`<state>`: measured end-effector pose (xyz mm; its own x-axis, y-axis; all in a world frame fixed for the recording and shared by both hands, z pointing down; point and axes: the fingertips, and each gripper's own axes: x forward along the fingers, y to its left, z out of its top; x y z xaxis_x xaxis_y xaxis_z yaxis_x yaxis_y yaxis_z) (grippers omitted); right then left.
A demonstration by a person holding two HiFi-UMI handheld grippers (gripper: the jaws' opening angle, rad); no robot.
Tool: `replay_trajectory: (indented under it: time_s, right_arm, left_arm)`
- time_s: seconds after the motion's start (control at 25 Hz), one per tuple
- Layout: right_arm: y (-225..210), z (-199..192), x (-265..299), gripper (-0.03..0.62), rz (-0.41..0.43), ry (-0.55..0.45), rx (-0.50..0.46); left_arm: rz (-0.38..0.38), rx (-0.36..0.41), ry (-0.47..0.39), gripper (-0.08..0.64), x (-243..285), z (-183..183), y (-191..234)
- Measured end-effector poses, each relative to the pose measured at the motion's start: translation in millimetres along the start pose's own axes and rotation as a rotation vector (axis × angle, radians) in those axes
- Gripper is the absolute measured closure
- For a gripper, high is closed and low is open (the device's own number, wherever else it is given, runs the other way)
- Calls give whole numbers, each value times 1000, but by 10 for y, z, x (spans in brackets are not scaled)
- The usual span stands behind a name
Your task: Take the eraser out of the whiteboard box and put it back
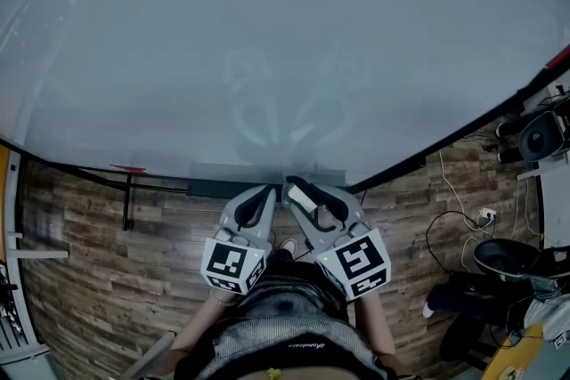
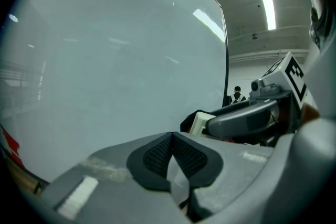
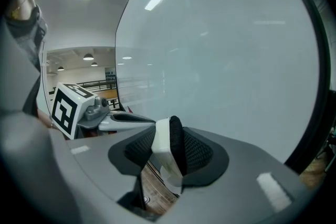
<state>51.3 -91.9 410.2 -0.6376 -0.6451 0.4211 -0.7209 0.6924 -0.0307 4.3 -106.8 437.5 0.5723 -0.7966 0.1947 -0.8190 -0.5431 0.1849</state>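
Right claw (image 3: 169, 151) is clamped on the eraser (image 3: 161, 143), white body on one pad, black felt on the other, the eraser standing on edge and poking out past the tips. It is held in the air just by the whiteboard box (image 1: 214, 175), the grey tray at the board's lower edge, and looks to be out of it. Left claw (image 2: 171, 159) is closed with pads meeting, nothing in it, parked close beside the right one. Risks: the grip seems to take only part of the eraser, so it could pivot or slip when lowered. If let go off line with the narrow box it would likely drop past the lip to the floor (image 1: 89, 254). The two claws sit near touching, so a sideways swing could knock them together and jar the eraser loose. The felt could also drag on the whiteboard (image 1: 267, 31) if pushed too far in. Surface: big pale board, glossy, wiped, reflecting ceiling lights, dark frame. Room: wood-plank floor, cables (image 1: 445, 227) and a speaker (image 1: 539, 136) at the right, and a person in the background in the left gripper view.
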Motion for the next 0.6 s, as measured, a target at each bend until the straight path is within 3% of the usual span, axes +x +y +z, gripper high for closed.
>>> replay_trajectory:
  time_s: [0.6]
  right_arm:
    - [34,173,-94,428,35,-42,-7]
  left_arm:
    - [18,-2,11,560,-46,-48,-8]
